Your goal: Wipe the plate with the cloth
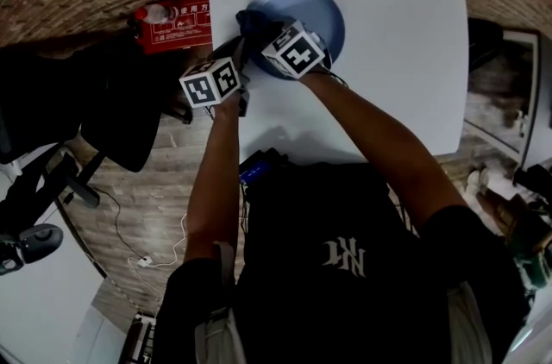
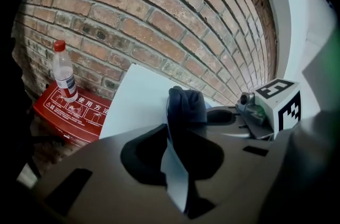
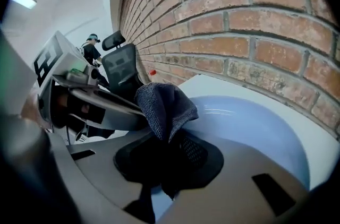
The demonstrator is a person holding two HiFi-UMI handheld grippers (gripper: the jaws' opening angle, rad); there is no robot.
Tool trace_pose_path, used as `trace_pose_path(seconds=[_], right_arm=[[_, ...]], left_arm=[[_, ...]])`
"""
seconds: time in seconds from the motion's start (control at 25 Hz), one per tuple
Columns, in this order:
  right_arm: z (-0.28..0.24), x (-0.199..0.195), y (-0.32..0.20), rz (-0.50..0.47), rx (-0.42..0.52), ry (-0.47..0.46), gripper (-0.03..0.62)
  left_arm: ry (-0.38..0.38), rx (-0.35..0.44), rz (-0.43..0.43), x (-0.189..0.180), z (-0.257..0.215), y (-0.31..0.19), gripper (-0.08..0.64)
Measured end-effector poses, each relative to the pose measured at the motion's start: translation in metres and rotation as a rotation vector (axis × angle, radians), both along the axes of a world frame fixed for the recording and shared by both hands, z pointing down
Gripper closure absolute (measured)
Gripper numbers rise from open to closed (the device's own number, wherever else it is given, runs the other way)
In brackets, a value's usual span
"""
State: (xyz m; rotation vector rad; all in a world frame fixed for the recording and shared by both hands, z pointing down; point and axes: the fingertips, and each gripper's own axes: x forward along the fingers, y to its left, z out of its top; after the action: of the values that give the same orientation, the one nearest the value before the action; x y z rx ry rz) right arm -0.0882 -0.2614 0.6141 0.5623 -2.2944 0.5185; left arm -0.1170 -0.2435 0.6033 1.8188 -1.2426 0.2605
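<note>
Wiping step, under way by my read. My left gripper is clamped on the plate rim. The thin blue edge runs straight between its jaws, so it's the steadying hand. My right gripper is closed on the cloth: a dark bunch sticks up out of the jaws and a tail hangs below them.

The plate lies just ahead of and under the right jaws, its blue face spreading off to their right. The cloth wad sits over the near part of the face, but I can't confirm it touches. From the left gripper, the cloth is straight ahead just past the jaw tips, with the right gripper just to the right. The plate seems to rest on the white table. A bottle on a red box sits off to the left gripper's left, off the table, not involved.

Next move, my call: press the cloth down onto the face and sweep it away from the right jaws across the plate. The left grip must hold firm so the plate doesn't slide or tip. I can't tell how much is done; no dirt or streaks are visible.
</note>
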Motion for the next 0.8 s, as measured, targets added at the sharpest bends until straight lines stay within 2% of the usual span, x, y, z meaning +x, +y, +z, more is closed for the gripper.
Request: trace_pose_path(seconds=[0.16,0.6,0.72,0.8], right_arm=[[-0.001,0.012,-0.004,-0.022,0.043,0.044,0.502],[0.001,0.076,-0.024,0.054,0.073,0.142,0.502],[0.001,0.094,-0.03,0.062,0.101,0.195,0.502],[0.002,0.103,-0.032,0.057,0.11,0.238,0.502]], left_arm=[[0.003,0.003,-0.002,0.0,-0.001,-0.001,0.523],[-0.037,-0.003,-0.016,-0.007,0.0,0.001,0.525],[-0.014,0.005,-0.002,-0.003,0.0,0.0,0.525],[-0.032,0.005,-0.003,-0.006,-0.002,-0.001,0.525]])
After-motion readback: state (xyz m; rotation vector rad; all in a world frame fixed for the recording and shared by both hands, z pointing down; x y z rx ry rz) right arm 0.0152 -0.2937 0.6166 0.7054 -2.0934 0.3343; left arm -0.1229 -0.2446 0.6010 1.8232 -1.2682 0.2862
